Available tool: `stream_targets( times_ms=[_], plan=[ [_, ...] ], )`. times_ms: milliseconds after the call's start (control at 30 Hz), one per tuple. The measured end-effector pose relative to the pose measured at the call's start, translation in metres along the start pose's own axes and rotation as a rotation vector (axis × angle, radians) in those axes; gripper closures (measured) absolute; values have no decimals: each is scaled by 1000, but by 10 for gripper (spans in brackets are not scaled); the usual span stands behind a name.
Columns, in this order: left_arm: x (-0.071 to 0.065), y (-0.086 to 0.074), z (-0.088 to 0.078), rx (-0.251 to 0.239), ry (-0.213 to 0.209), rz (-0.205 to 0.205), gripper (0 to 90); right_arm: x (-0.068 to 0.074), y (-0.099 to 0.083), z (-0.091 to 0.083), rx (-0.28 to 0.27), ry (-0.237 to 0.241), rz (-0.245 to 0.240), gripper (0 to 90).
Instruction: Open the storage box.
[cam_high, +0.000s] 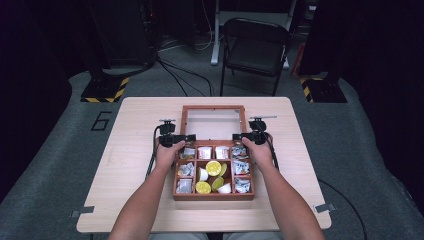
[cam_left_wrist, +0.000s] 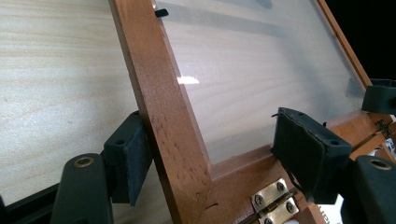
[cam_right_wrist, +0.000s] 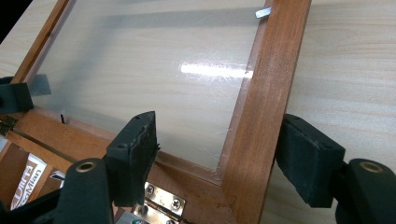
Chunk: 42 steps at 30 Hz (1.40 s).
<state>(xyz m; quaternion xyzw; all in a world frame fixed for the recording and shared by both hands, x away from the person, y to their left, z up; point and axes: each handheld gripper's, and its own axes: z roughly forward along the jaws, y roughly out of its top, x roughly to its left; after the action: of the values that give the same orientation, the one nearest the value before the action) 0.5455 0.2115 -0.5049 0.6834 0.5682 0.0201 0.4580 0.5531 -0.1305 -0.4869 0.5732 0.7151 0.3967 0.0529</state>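
High view shows a wooden box (cam_high: 213, 196) on the counter (cam_high: 130, 165), its compartments filled with packets, small cups and yellow-lidded pots, and its glass-paned lid (cam_high: 213, 124) swung fully open so that it lies back behind the box. The left gripper (cam_high: 186, 138) and right gripper (cam_high: 241, 136) stand at the lid's two side rails, close to the hinges.

In the left gripper view the fingers (cam_left_wrist: 128, 161) straddle the left rail (cam_left_wrist: 163, 112): the outer pad touches the wood, while the inner one stands clear over the pane. In the right gripper view the fingers (cam_right_wrist: 306, 161) bracket the right rail (cam_right_wrist: 261, 116) about half open, both pads a little off the wood. Neither pair clamps anything.

The step in hand looks like taking hold of the lid, probably to bring it over. To do it well, both pairs should close on the wooden rails, not the glass, at matching spots, so the lid swings without twisting its brass hinges (cam_left_wrist: 273, 198). A grip farther from the hinges would give easier leverage.
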Motion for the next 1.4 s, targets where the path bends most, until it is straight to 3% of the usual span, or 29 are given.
stream_targets(
  times_ms=[333,667,1400],
  plan=[
    [1,-1,1,7,-7,-45,300,-2,-1,1,17,7,33,310],
    [3,-1,2,12,-5,-66,298,-2,-1,1,23,0,32,310],
    [4,-1,2,33,5,-84,286,-3,-2,3,37,5,60,310]
  ],
)
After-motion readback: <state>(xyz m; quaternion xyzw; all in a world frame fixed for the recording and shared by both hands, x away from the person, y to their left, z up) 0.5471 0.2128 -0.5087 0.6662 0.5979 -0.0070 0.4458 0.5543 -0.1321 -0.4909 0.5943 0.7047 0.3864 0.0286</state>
